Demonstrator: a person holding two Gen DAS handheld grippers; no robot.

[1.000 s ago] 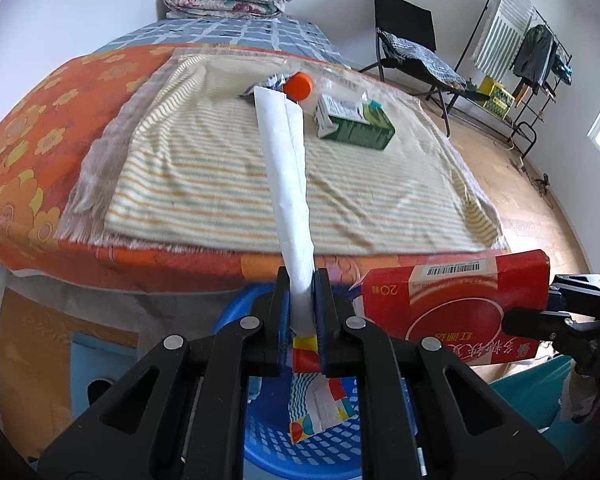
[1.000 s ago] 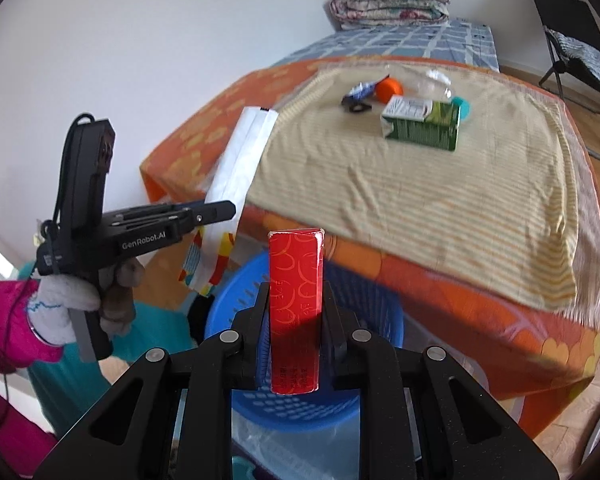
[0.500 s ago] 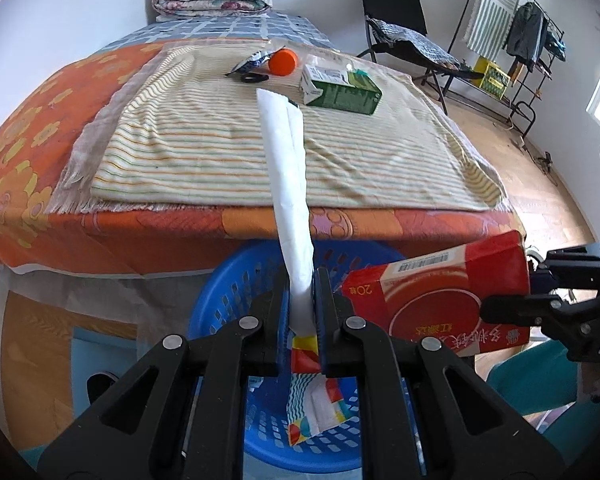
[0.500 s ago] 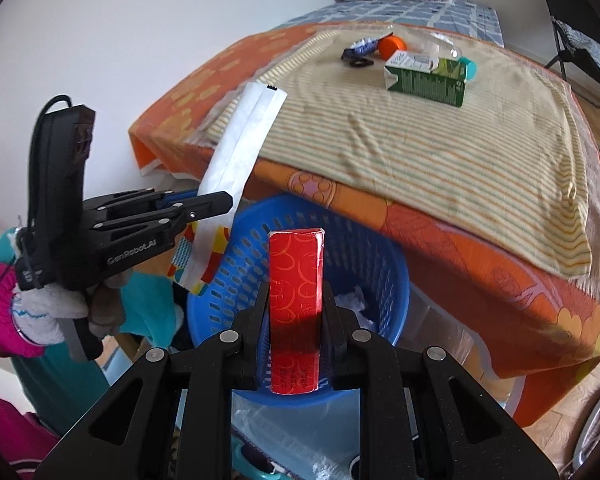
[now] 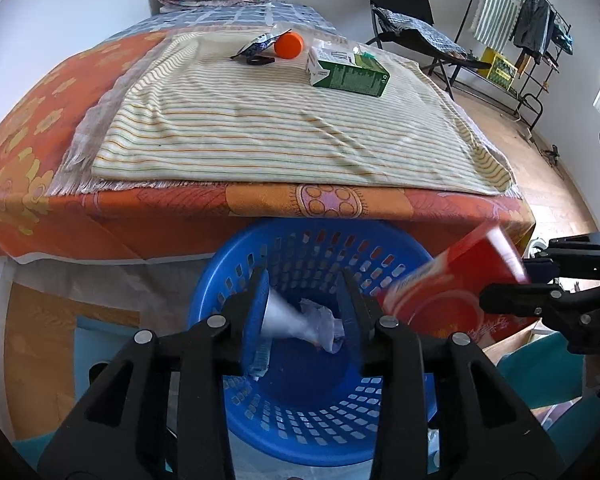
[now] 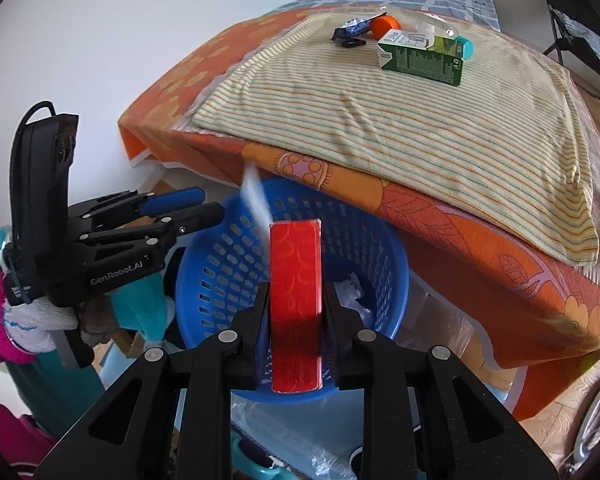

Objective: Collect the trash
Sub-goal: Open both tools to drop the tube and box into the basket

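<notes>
My left gripper (image 5: 303,280) hangs over the blue basket (image 5: 236,280) with its jaws opening. The long white wrapper (image 5: 284,316) is free of the pads and drops between them, a blurred white streak (image 6: 256,196) in the right wrist view. My right gripper (image 6: 296,292) is also over the basket (image 6: 204,264), jaws opening. The red box (image 6: 296,300) still stands between its fingers, with thin gaps at both sides. In the left wrist view the red box (image 5: 448,284) is tilted and blurred beside the right gripper (image 5: 512,280).
Crumpled white paper (image 5: 320,320) lies in the basket. On the striped cloth (image 5: 260,132) on the bed sit a green carton (image 5: 348,72), an orange cap (image 5: 288,46) and a small blue wrapper (image 5: 256,46). A folding chair (image 5: 404,12) and a drying rack (image 5: 520,20) stand beyond.
The left jaws have opened and let go of the white wrapper, which falls toward the basket. The red box has loosened and tipped in the right gripper. Both grippers have sunk closer to the basket.
</notes>
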